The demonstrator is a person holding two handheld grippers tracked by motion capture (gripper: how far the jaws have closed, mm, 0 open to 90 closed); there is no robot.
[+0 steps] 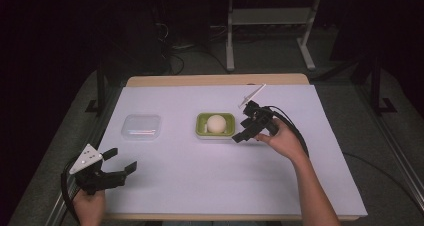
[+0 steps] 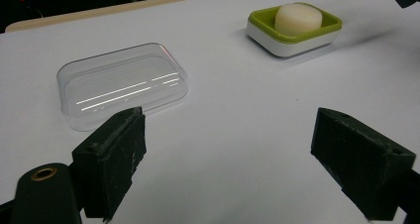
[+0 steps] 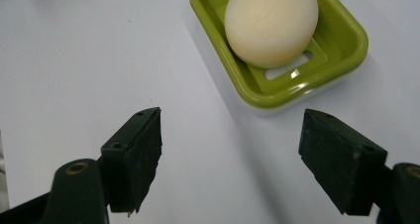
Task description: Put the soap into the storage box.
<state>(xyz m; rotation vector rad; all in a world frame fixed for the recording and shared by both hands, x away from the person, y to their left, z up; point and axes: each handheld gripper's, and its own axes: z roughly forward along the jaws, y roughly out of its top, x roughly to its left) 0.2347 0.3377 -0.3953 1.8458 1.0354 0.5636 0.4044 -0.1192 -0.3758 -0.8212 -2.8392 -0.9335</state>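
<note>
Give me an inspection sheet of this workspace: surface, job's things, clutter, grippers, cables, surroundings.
Surface: table under a white sheet, wooden edge at the far side.
Job's things: pale round soap sits in the green soap dish near mid-table; clear plastic lid lies flat to its left, apart from it.
Clutter: nothing seen.
Grippers: right gripper open, just beside the dish's right edge, holding nothing; left gripper open, near the front left corner, holding nothing.
Cables: black cable trails from the right gripper over the person's hand.
Surroundings: dark room, white desk frame and loose floor cables behind the table.
</note>
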